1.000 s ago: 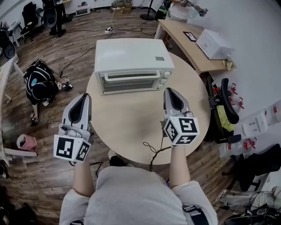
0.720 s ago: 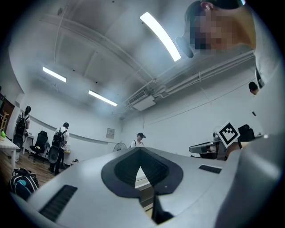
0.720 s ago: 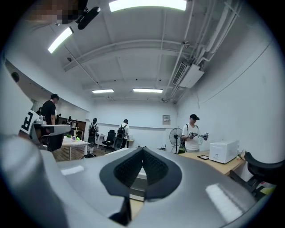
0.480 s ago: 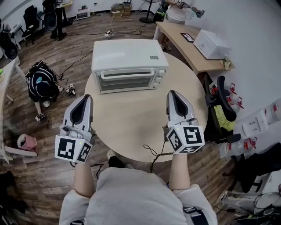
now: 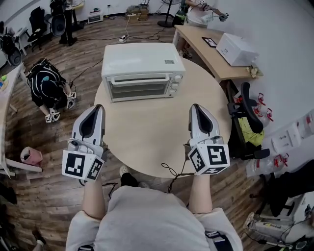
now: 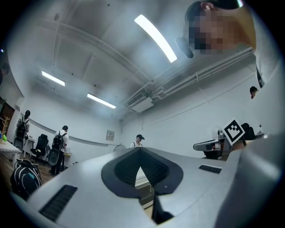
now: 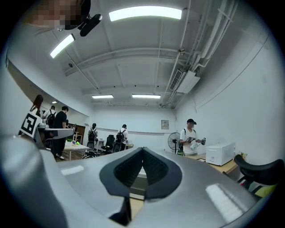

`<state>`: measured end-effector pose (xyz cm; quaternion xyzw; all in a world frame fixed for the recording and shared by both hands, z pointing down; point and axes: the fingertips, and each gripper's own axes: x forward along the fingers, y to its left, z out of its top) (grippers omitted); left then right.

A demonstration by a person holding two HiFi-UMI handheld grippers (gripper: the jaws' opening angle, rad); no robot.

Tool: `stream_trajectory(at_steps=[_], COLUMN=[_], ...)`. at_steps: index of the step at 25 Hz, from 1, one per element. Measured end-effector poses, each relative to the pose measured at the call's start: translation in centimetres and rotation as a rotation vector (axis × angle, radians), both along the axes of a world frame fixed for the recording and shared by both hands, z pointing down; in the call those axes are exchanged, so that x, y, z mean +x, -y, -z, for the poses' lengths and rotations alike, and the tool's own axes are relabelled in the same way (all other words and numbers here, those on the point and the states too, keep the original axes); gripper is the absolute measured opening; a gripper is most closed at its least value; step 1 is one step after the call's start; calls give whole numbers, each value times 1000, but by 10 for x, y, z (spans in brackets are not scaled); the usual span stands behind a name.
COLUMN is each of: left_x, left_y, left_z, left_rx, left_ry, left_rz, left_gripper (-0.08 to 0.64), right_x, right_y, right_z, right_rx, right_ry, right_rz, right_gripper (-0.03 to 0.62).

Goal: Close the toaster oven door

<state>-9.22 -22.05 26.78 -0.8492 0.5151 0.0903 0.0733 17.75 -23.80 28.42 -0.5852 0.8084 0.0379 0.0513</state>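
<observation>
While 1 toaster oven point(image 5: 142, 71) sits shut, L gripper point(image 5: 97, 107), R gripper point(image 5: 195, 106) both closed, empty.

free: bare table point(image 5: 147, 139) centre; obstacle: toaster oven point(image 5: 142, 68) at far edge

Open office or lab workroom. Told by wood-plank floor point(image 5: 29, 206), rolling office chairs point(image 5: 37, 19) at eleven o'clock, a long side counter point(image 5: 211, 56) bearing a white box point(image 5: 236, 48) at one o'clock, and a power strip point(image 5: 121, 35) with cables trailing at twelve. Overhead, strip lights point(image 7: 144, 13) and bare ceiling pipes point(image 7: 209, 31). Beyond, a standing fan point(image 7: 173, 142) and people with backpacks point(image 7: 121, 133) among desks.
</observation>
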Motion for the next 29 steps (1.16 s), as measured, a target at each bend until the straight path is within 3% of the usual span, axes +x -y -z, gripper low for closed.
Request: stream_trajectory(at_steps=[29], left_x=[14], left_y=[-24], left_z=[-6], left_rx=[-11], left_ry=[10], left_rz=[26], left_gripper=[6], right_x=[8], right_y=[-24], right_z=[6], right_rx=[53], right_ry=[16], right_rz=[37], right_gripper=[11])
